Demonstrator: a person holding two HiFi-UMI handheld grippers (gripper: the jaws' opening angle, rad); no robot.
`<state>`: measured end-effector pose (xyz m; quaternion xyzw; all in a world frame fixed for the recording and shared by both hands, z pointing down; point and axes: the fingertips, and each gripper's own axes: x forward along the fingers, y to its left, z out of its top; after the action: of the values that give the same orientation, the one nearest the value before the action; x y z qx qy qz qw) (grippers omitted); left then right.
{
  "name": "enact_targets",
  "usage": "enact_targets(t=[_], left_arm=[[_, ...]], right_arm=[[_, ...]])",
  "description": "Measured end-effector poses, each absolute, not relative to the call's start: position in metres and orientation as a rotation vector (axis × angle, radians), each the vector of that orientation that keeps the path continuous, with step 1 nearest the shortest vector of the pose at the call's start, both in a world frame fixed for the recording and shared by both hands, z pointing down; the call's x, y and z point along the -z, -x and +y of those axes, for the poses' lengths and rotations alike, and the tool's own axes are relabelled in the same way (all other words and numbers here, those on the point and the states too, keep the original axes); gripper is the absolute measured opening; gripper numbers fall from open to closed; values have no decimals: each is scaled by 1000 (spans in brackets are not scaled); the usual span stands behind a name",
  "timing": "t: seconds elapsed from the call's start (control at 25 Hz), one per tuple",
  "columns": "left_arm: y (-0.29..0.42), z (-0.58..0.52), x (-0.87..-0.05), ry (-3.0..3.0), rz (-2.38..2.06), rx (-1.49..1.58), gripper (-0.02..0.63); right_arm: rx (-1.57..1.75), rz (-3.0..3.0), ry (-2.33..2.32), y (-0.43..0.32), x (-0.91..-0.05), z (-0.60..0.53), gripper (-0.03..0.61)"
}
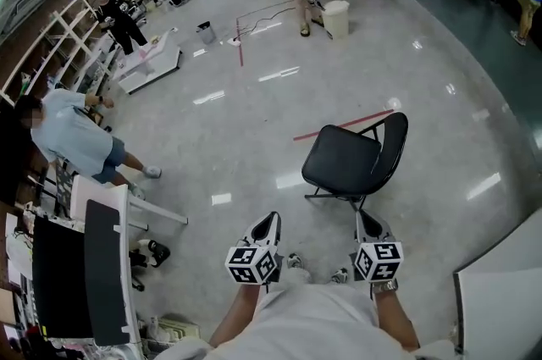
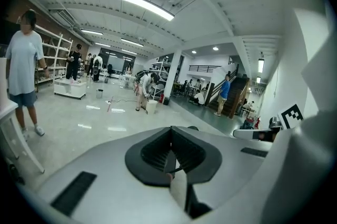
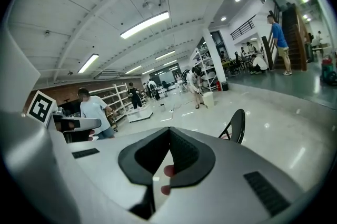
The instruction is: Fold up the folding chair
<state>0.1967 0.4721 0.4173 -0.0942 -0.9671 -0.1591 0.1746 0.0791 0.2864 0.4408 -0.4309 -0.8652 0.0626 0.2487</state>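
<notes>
A black folding chair (image 1: 354, 159) stands unfolded on the shiny grey floor, just ahead of me and a little to the right; its back (image 3: 238, 125) peeks over the right gripper's body in the right gripper view. My left gripper (image 1: 269, 222) is shut and empty, short of the chair's front left. My right gripper (image 1: 365, 219) is also shut with nothing in it, close to the chair's near legs but not touching. In the left gripper view the jaws (image 2: 169, 157) meet; the chair is hidden there.
A white table (image 1: 102, 218) with a dark panel stands at my left, a person (image 1: 72, 134) beside it. A white surface (image 1: 500, 299) is at the lower right. Red tape lines (image 1: 343, 125) mark the floor. A white bin (image 1: 336, 18) and other people are far off.
</notes>
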Motion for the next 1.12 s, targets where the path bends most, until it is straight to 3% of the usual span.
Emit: enact_targets(t=[0.52,1.12], left_arm=[[-51,473,-448,-102,-2720,499,11],[105,576,-450,-393,-2676,547,11]], right_arm=[[-194,-2489,731,-3,-463,240,5],[-105,-2548,518,100,-441,351,5]])
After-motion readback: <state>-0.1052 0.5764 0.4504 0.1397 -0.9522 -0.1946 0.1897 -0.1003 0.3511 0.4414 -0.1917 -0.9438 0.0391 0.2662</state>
